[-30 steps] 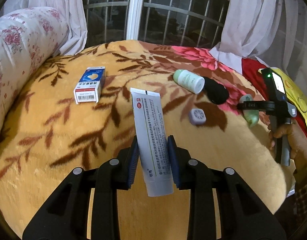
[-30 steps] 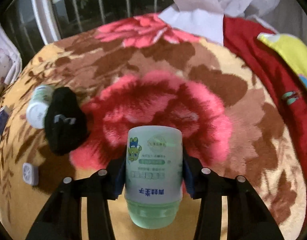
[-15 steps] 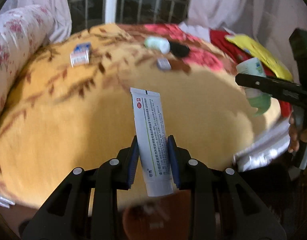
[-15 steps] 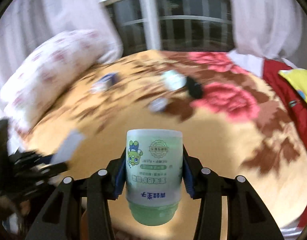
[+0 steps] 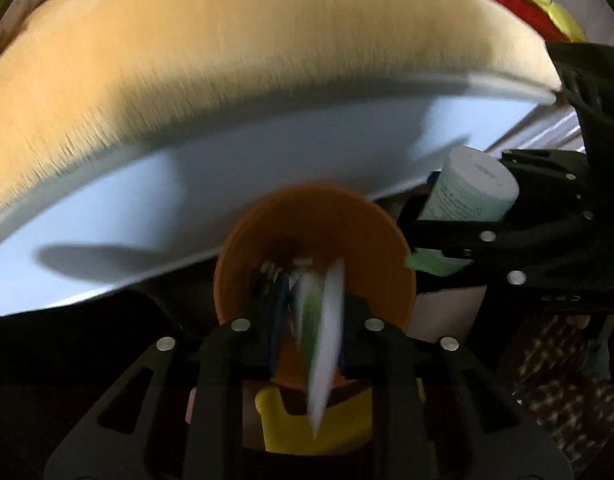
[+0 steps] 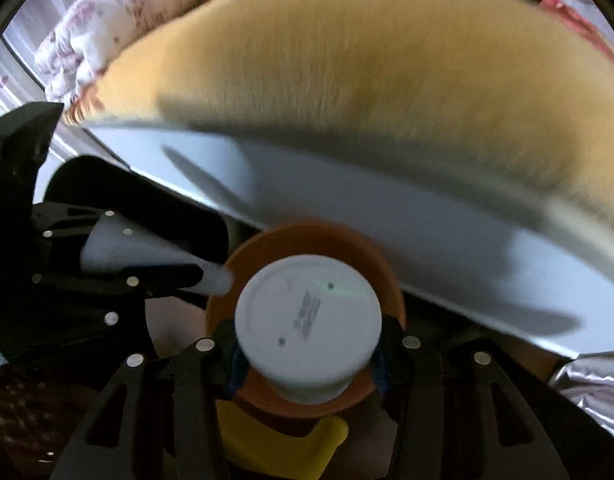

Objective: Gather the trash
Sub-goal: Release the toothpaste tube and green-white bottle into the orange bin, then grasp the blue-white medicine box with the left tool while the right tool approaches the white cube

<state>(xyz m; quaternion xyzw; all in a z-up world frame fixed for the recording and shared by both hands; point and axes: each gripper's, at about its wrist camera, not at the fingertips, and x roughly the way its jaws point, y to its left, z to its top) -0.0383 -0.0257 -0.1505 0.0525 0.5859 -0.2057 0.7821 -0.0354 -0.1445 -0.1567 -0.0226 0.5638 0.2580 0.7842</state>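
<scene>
Two grippers hung over an orange bin [image 5: 313,236] standing beside the bed, just below the white edge of the mattress [image 5: 227,168] and its yellow plush blanket [image 5: 227,52]. The left gripper [image 5: 307,332] was clamped on a white tube [image 5: 327,320] with a green stripe, blurred and pointing down into the bin's mouth. The right gripper [image 6: 307,354] was clamped on a pale green bottle [image 6: 307,320] with a round white base, held right above the bin.
</scene>
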